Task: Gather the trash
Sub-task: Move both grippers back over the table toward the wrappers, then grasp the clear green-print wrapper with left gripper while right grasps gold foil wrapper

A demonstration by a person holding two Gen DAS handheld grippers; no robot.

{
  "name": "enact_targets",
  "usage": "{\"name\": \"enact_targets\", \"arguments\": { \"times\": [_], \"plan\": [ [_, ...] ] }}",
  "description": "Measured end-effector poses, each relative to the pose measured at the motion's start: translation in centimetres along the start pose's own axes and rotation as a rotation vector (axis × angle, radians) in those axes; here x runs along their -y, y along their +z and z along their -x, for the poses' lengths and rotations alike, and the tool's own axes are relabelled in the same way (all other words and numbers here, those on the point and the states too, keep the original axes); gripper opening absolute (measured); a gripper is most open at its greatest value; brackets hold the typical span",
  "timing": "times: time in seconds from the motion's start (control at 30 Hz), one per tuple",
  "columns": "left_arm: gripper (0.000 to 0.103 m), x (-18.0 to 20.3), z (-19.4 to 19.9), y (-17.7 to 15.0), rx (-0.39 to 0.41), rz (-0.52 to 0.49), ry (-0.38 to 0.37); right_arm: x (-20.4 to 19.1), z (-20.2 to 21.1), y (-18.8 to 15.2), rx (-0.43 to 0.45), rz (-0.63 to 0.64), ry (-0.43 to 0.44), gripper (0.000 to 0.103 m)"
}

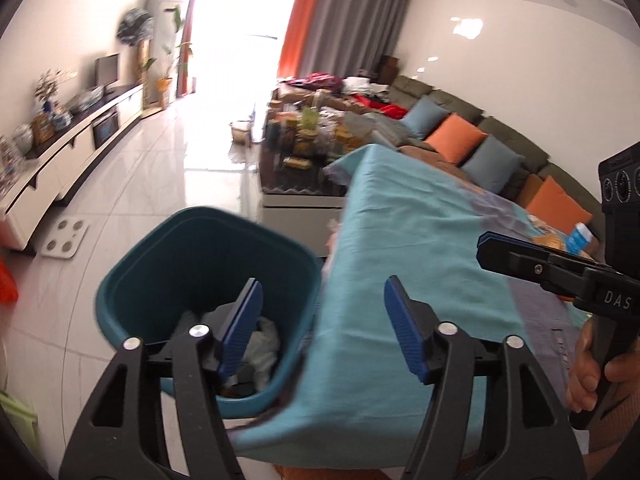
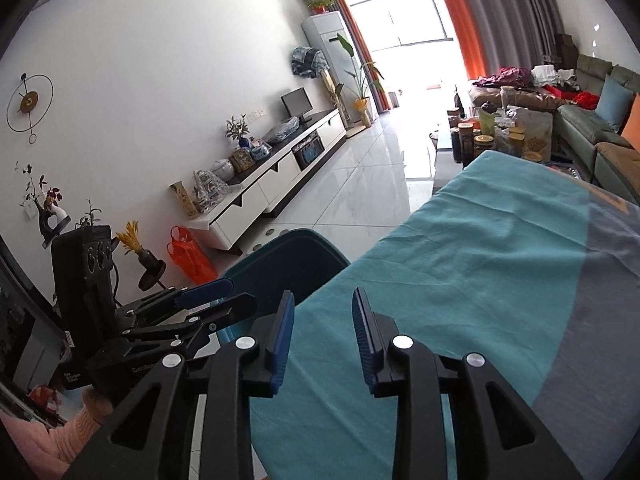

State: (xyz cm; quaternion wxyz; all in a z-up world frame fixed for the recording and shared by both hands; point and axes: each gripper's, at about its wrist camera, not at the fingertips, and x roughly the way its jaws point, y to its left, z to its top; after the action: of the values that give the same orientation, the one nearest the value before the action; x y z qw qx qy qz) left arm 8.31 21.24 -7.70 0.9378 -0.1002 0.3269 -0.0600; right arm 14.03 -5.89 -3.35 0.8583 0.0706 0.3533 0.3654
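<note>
Left wrist view: my left gripper [image 1: 322,328] gapes empty above the bin [image 1: 208,256] holding crumpled trash [image 1: 262,340]; right gripper [image 2: 323,342], half-open, empty. I'd clear the rim before retreating.

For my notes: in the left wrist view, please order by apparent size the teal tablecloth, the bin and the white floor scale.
1. Teal tablecloth
2. Bin, enlarged by nearness
3. White floor scale

The bin [image 1: 208,280] mouth is unobstructed from above; crumpled trash [image 1: 260,340] lies only at its bottom. The table [image 1: 420,260] edge touches the bin's right rim. Bare floor [image 1: 140,200] extends left.
</note>
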Motion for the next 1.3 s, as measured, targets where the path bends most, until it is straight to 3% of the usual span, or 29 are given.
{"name": "enact_targets", "arguments": {
  "times": [0.37,0.9,1.13,1.3],
  "plan": [
    [0.070,13.2,-1.7,-0.9,-0.029,-0.201,-0.228,5.6,10.8,-4.3,0.132,-0.087,-0.197,0.034],
    [0.071,30.7,-5.3,-5.5,-0.176,-0.449,-0.526,14.2,23.3,-12.0,0.234,-0.294,-0.542,0.035],
    [0.072,34.9,-7.7,-6.6,-0.256,-0.482,-0.592,16.2,25.7,-14.9,0.224,-0.358,-0.631,0.043],
    [0.069,36.5,-10.2,-6.8,-0.340,-0.443,-0.615,17.0,25.6,-16.4,0.177,-0.354,-0.682,0.043]
  ]
}}
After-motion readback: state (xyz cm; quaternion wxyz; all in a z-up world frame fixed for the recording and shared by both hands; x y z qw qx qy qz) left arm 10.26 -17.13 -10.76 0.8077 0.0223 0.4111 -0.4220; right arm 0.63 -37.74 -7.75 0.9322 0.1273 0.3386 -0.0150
